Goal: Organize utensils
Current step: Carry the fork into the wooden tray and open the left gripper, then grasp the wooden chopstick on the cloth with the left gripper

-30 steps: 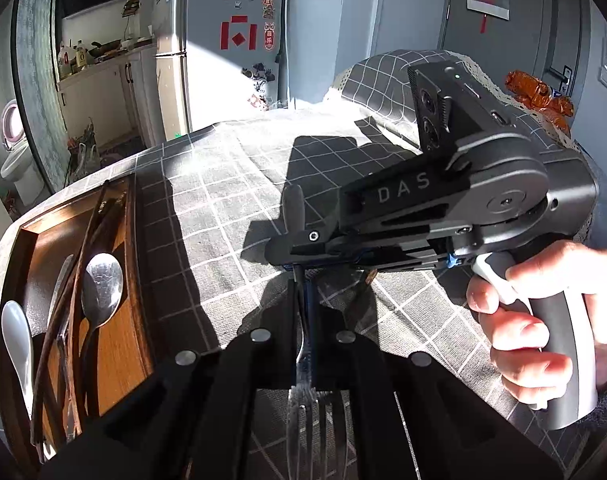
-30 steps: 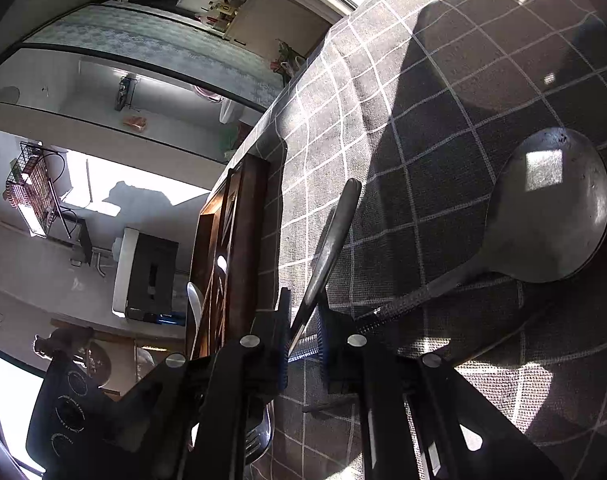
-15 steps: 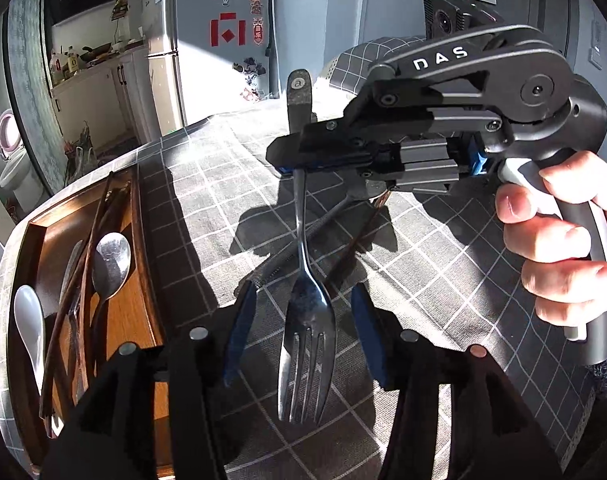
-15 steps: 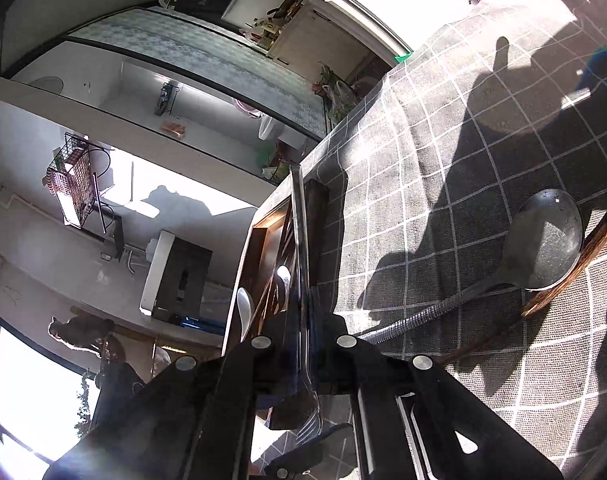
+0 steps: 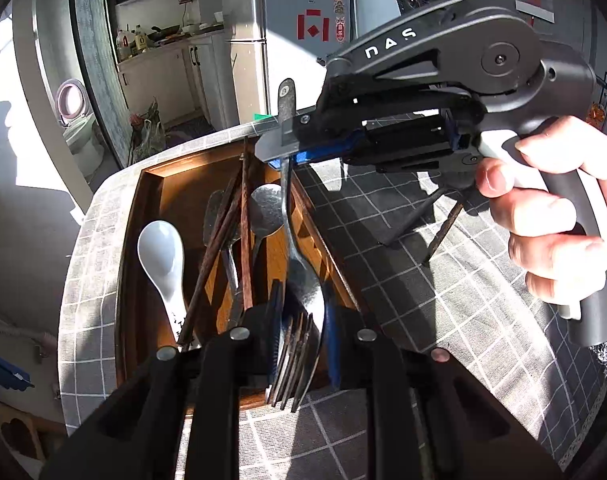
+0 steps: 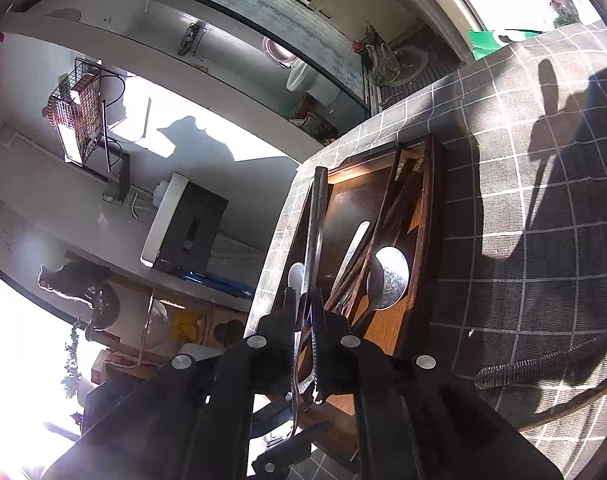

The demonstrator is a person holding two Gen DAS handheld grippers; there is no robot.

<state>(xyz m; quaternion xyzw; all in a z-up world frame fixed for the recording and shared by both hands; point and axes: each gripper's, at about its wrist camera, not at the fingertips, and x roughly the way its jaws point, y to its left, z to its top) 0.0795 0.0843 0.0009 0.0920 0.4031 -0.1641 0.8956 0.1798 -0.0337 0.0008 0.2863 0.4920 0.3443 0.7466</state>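
**A:** How much of the bench point(image 5: 443, 320) shows?

**B:** Only part of it. Its checked cloth is cut off at the picture's edge beside the tray point(image 5: 191, 162), and the right gripper's body and shadow cover more.

**A:** And the tray?

**B:** It lies by the bench's rounded edge, with only a narrow strip of cloth on its outer side. Its near end is hidden behind the left gripper point(image 5: 303, 320). On the tray's other side the cloth lies mostly open, apart from two dark sticks point(image 5: 443, 232). Their upper ends vanish under the right gripper point(image 5: 287, 148).

**A:** What are the fingers doing?

**B:** The right gripper's fingers are clamped narrow on the fork point(image 5: 299, 280), high on its handle. A hand point(image 5: 551, 216) grips that tool, its wrist out of frame. The left gripper's fingers are closing, with the fork's head between them. I cannot tell whether they touch it.

**A:** Where is the fork, then?

**B:** It hangs over the tray's inner wall, handle up. Its prongs are low over the tray's near end.

**A:** What's in the tray?

**B:** The chopsticks point(image 5: 243, 220) lie lengthwise and cross over another utensil that I cannot identify. A white spoon point(image 5: 161, 256) lies on the tray's outer side. A metal spoon point(image 5: 265, 210) is just behind the fork, its handle half hidden.
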